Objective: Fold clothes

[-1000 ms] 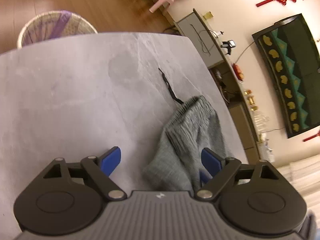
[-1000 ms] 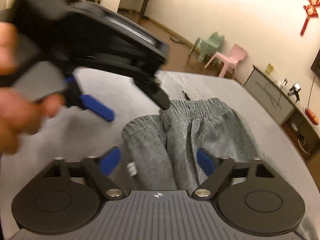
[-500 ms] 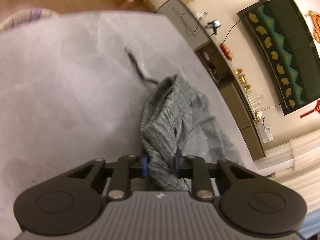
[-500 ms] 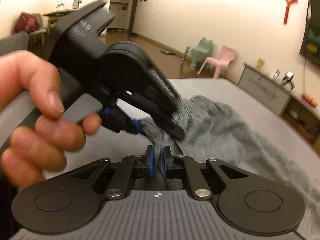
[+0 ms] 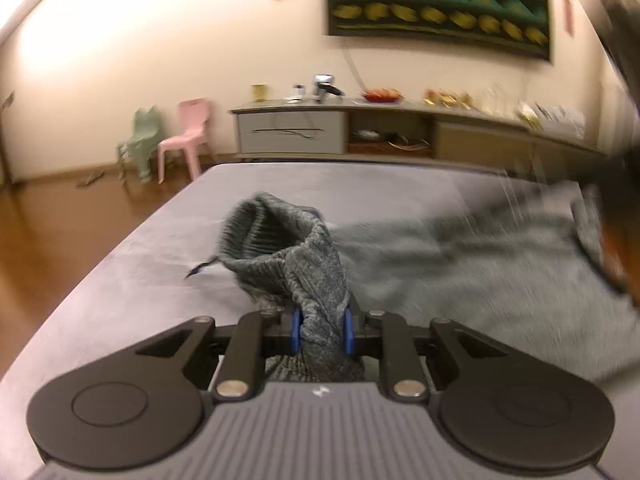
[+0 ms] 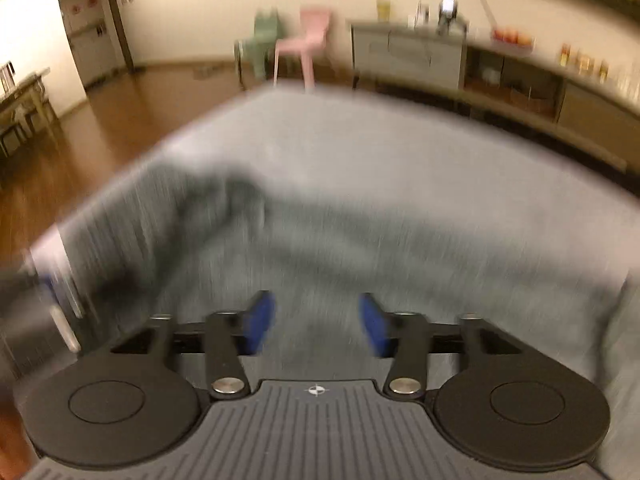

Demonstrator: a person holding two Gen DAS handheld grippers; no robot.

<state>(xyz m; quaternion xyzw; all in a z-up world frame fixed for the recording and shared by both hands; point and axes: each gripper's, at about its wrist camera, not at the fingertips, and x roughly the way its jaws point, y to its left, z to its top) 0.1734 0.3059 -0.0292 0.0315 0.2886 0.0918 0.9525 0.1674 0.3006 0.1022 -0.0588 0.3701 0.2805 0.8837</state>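
Grey ribbed knit, the waistband of the trousers (image 5: 288, 248), is bunched up and pinched between the blue pads (image 5: 295, 328) of the left gripper (image 5: 322, 330), whose jaws are clamped on the fabric. The held fold rises from the pads toward twelve o'clock in the left wrist view, with a dark drawstring (image 5: 200, 267) dangling from it at about ten o'clock. The remaining trousers spread flat, blurred, toward three o'clock across the grey table (image 5: 160, 240).

The right gripper (image 6: 318, 326) has just been opening; its blue pads (image 6: 260, 320) stand apart with nothing pressed between them, and the grey trousers (image 6: 320, 240) lie below and ahead of them on the table (image 6: 380, 140), smeared by motion. At nine o'clock in the right wrist view a dark blurred shape sits at the frame edge; what it is cannot be told.

Beyond the table, at eleven o'clock, stand a pink chair (image 5: 188, 132) and a green chair (image 5: 144, 140), with a long low cabinet (image 5: 292, 132) at twelve along the wall.
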